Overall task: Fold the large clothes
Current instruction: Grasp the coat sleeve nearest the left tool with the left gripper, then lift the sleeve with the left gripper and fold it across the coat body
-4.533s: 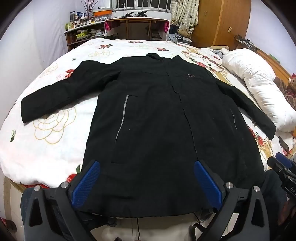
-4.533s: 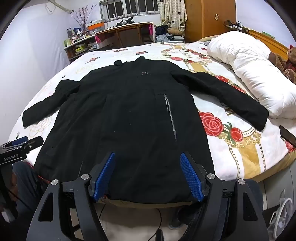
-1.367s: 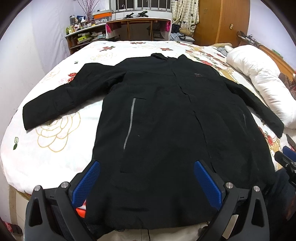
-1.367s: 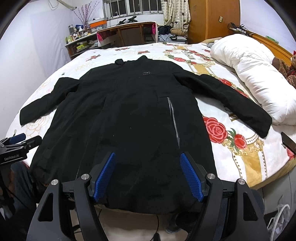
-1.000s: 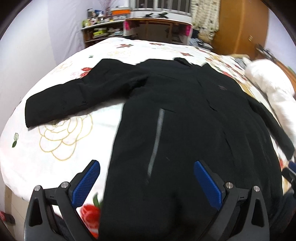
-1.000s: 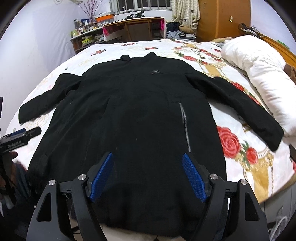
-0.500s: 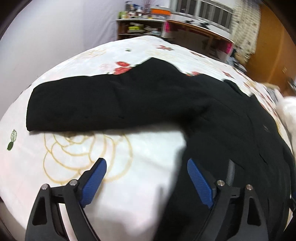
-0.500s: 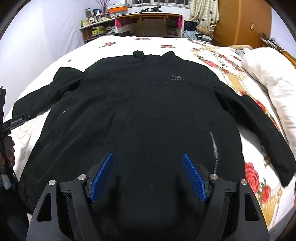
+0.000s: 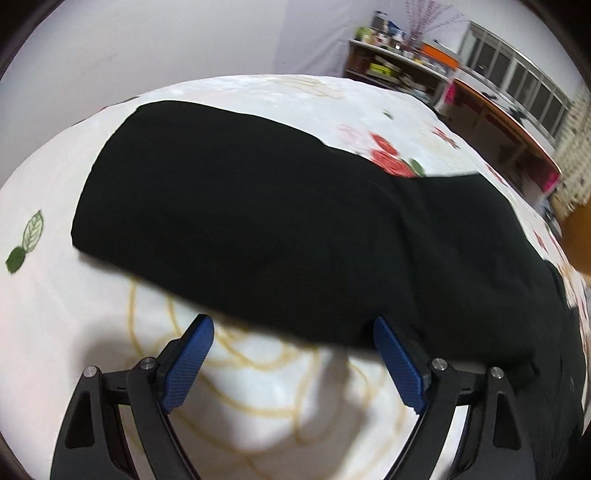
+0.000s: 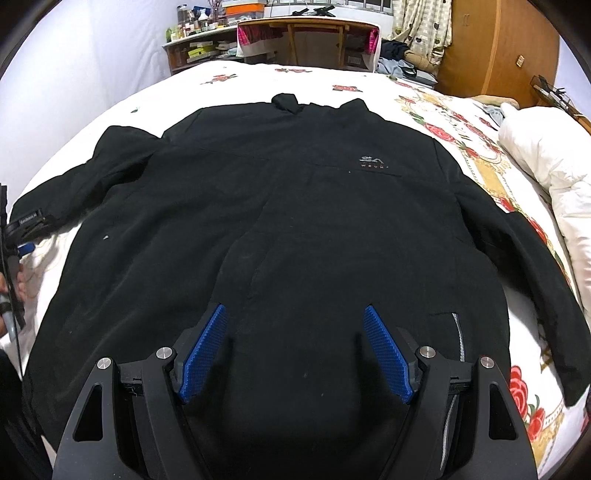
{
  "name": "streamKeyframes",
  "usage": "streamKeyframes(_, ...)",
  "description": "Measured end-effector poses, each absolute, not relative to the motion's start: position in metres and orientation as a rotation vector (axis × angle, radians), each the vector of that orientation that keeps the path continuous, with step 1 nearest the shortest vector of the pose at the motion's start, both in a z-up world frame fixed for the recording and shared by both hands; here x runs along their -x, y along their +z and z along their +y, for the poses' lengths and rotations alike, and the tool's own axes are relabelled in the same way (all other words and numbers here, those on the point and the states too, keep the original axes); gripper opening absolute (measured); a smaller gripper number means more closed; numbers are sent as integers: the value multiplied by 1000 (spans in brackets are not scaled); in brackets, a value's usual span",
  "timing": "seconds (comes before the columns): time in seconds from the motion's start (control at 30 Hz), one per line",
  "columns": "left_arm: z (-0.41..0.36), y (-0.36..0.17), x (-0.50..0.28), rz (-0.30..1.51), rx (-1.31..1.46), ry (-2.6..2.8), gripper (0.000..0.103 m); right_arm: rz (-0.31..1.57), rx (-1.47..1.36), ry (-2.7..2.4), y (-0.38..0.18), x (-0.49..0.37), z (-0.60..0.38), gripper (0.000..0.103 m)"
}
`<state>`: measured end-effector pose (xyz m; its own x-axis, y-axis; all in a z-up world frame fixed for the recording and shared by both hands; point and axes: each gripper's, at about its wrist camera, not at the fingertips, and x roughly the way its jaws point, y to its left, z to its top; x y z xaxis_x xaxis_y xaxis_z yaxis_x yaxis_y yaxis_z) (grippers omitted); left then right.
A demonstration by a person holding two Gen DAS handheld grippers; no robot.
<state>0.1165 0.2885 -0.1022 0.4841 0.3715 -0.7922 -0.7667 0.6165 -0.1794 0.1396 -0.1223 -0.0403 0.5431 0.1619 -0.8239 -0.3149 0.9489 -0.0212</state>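
Blue ribbed pads line the fingers of the left gripper (image 9: 293,360), which stand spread wide with nothing between them but bare floral bedspread (image 9: 258,398); the tips sit just short of the near edge of the coat's sleeve (image 9: 236,218), and the right-hand tip is close against the dark cloth, though blur hides whether it touches. That sleeve lies flat and runs from its cuff at far left across to the right, where it joins the body of the coat. Beyond it the bedspread shows a red rose print, and a cluttered shelf (image 9: 399,70) stands against the far wall.

The right gripper (image 10: 295,354) also has its blue-padded fingers held well apart, empty, hovering above the lower middle of the black coat (image 10: 288,221). The coat lies front up and spread flat on the bed, collar at the far end, hem nearest, both sleeves stretched out to the sides. A small logo sits on its chest to the right, and a grey zip line shows near the right-hand hem. A white duvet (image 10: 543,158) is bunched at the far right edge of the bed, and a wooden desk (image 10: 306,33) and a wardrobe (image 10: 495,44) stand beyond.
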Motion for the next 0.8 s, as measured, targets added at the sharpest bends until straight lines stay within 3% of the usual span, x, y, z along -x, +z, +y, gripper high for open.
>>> streamKeyframes(0.07, 292, -104, -118, 779, 544, 761, 89, 962, 177, 278, -43, -143, -122, 77)
streamKeyframes(0.17, 289, -104, -121, 772, 487, 787, 76, 968, 181, 267, -47, -148, -123, 77)
streamKeyframes(0.3, 282, -102, -129, 767, 399, 791, 36, 977, 177, 252, -50, -153, -125, 77)
streamKeyframes(0.4, 280, -92, -135, 765, 334, 782, 19, 977, 176, 243, -51, -153, -128, 77)
streamKeyframes(0.8, 216, 25, -150, 588, 122, 643, 15, 927, 135, 218, -25, -147, -152, 77)
